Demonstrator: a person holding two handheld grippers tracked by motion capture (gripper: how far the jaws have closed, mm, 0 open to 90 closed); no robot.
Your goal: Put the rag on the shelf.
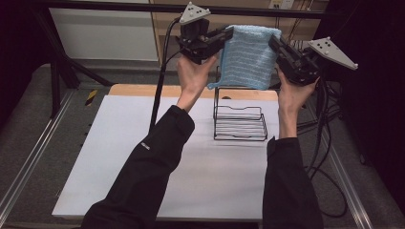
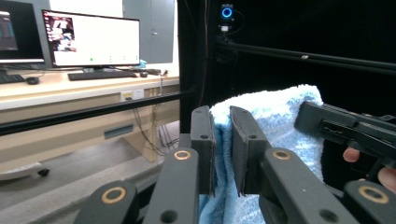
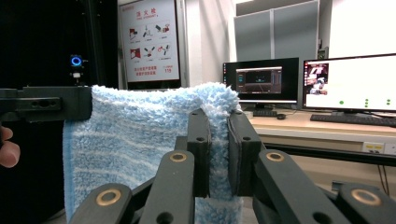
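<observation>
A light blue striped towel (image 1: pixel 249 56) hangs spread between both grippers, high above the table. My left gripper (image 1: pixel 228 33) is shut on the towel's upper left corner; in the left gripper view the towel (image 2: pixel 275 116) is pinched between the black jaws of that gripper (image 2: pixel 222 122). My right gripper (image 1: pixel 274 42) is shut on the upper right corner, and the towel (image 3: pixel 135 135) runs between the jaws of that gripper (image 3: pixel 219 122) in the right gripper view. Below the towel a black wire rack (image 1: pixel 240 121) stands on the white table top (image 1: pixel 119 157).
Cables (image 1: pixel 329 143) trail down the table's right side. A dark frame bar (image 1: pixel 95 5) crosses the back. Desks with monitors (image 3: pixel 345 84) stand beyond the table. The white surface left of the rack and in front of it holds the person's sleeves (image 1: pixel 143 181).
</observation>
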